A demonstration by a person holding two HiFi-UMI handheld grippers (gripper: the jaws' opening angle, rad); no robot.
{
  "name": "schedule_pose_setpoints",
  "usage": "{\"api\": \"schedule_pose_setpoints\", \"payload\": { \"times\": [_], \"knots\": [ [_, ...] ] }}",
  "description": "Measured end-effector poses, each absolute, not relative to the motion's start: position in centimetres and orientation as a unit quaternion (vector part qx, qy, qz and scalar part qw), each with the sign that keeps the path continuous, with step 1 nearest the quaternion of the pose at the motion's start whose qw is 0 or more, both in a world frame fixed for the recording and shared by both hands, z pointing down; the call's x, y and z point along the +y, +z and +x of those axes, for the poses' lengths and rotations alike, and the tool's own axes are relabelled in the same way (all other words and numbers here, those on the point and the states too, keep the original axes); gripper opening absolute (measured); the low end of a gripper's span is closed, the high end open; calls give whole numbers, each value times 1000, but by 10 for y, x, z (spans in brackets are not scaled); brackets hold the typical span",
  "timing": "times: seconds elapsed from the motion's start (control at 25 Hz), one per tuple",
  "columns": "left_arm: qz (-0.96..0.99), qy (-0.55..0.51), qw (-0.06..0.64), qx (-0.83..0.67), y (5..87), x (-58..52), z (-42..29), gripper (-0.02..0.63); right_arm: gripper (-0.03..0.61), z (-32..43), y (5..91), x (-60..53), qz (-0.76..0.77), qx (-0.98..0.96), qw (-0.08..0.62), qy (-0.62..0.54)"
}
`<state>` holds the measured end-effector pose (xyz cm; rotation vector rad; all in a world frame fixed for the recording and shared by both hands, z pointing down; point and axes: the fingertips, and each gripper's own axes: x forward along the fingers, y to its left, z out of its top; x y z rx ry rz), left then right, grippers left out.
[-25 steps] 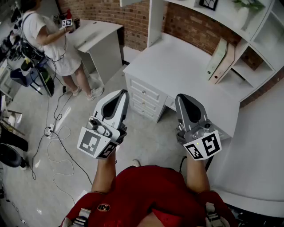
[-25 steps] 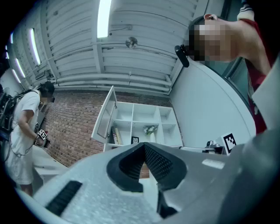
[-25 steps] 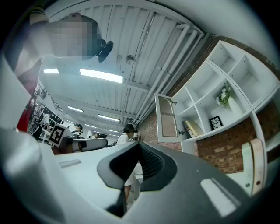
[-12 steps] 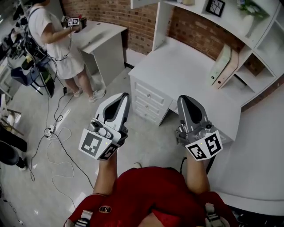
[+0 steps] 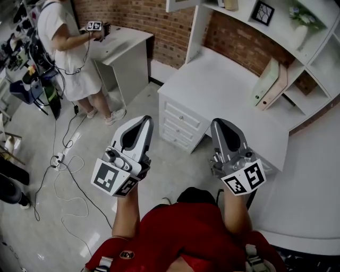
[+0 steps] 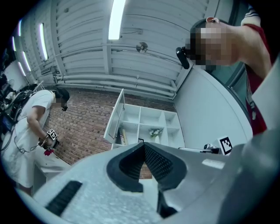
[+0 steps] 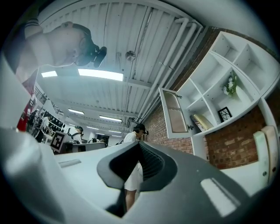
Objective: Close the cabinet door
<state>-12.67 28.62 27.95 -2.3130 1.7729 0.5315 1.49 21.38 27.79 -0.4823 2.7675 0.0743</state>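
The white cabinet door [image 6: 114, 116] stands swung open at the left end of the wall shelf unit [image 6: 151, 122], high above the desk. It also shows in the right gripper view, where the door [image 7: 173, 110] has a glass pane; only its lower edge [image 5: 180, 4] reaches the head view. My left gripper [image 5: 139, 123] and right gripper [image 5: 220, 125] are held side by side in front of my chest, well short of the door. Both are shut and hold nothing. The left gripper [image 6: 143, 146] and the right gripper [image 7: 139, 145] tilt upward toward the shelves.
A white desk [image 5: 223, 85] with drawers stands ahead below the shelves, with binders [image 5: 268, 79] leaning at its right. A person in white [image 5: 69, 42] stands at a second desk [image 5: 122, 40] to the left. Cables [image 5: 64, 159] lie on the floor.
Both grippers have shifted across the floor together and stayed shut. The desk and shelves have slid down and to the right in the head view, and the door's lower edge has come in at the top.
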Motion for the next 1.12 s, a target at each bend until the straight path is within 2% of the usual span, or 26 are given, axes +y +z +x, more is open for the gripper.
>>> {"api": "schedule_pose_setpoints", "payload": {
  "times": [0.36,1.12],
  "knots": [
    [-774,164,83,606,283,230,-157,3,12,-10,282,155,-156,971,180,22],
    [-769,110,114,619,250,-9,-178,3,13,-42,274,-79,-113,972,205,24]
  ]
}}
